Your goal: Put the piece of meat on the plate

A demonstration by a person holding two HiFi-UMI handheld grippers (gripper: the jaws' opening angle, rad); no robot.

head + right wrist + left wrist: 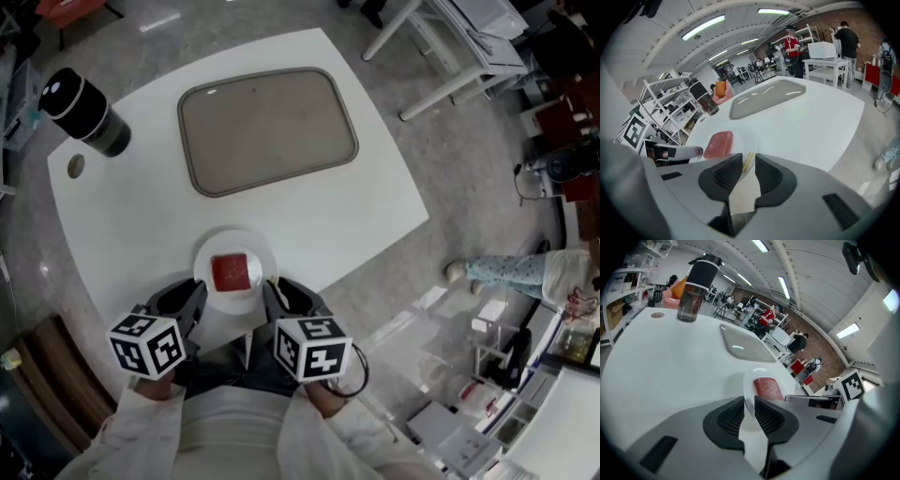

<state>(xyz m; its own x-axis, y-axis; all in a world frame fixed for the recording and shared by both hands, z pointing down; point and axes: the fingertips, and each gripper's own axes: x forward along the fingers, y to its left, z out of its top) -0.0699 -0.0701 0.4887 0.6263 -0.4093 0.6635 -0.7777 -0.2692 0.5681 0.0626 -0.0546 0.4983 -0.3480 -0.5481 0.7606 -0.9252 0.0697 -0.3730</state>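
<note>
Workshop lab hall, shelving racks [665,96], worktables [826,60]

Glossy plate [234,242], smooth matt table [141,206]

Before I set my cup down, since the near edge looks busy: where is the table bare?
Bare table lies between the tray, the black bottle and the plate, and right of the tray toward the corner. The tray is empty. The near edge is crowded: left gripper and right gripper both clamp the plate's rim, meat on it.
</note>
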